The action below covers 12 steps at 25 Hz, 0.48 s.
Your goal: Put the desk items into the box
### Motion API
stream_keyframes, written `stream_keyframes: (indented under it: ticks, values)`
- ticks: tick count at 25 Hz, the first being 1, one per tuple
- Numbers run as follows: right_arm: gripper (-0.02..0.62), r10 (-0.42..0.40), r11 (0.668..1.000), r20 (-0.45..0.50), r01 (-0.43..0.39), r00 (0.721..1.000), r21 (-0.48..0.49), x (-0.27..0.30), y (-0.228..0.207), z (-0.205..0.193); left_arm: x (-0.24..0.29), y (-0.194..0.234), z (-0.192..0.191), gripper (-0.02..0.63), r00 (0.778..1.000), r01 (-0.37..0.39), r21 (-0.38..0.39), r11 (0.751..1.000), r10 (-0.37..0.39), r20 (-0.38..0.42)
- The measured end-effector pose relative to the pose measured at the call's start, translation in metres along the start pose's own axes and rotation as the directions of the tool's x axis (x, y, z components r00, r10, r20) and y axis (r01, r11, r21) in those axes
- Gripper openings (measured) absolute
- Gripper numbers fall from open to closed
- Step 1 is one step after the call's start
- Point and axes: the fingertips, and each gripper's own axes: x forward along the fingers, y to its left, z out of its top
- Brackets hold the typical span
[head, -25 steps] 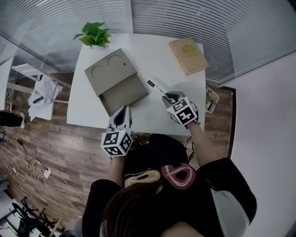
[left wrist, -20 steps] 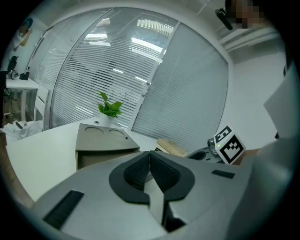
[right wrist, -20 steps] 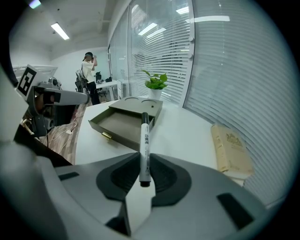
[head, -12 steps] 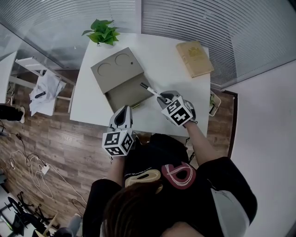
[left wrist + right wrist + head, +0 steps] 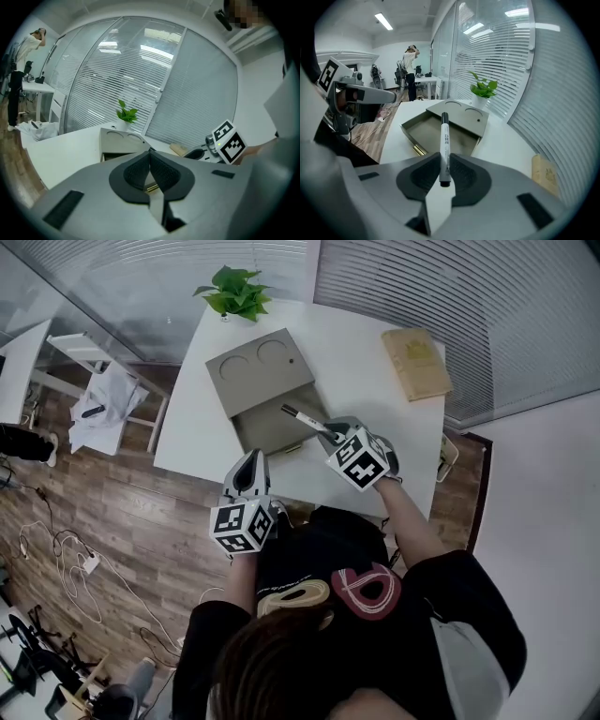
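Above the open box (image 5: 274, 424), the right tongs (image 5: 325, 431) are pinching a marker (image 5: 302, 418) by one end, with its far end pointing out over the opening. A second ago the marker was hanging over the bare table (image 5: 370, 381) beside the box. Now it is sitting over the hollow, so the carry is looking nearly finished and a release is probably what is needed next. The left tongs (image 5: 251, 461) are pressed together with nothing in them, waiting at the near table edge. A slim gold-coloured item (image 5: 418, 150) is lying just beside the box's front, and a book (image 5: 416, 362) is lying well apart, both not yet boxed.
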Motion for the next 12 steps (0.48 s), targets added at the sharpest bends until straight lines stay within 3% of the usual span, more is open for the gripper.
stream_keyframes:
  ticks: [12]
  values:
    - [0.073, 0.055, 0.989, -0.028, -0.058, 0.998, -0.136, 0.023, 0.019, 0.022, -0.027, 0.029, 0.001, 0.018, 0.994, -0.102, -0.029, 0.994, 0.103, 0.028]
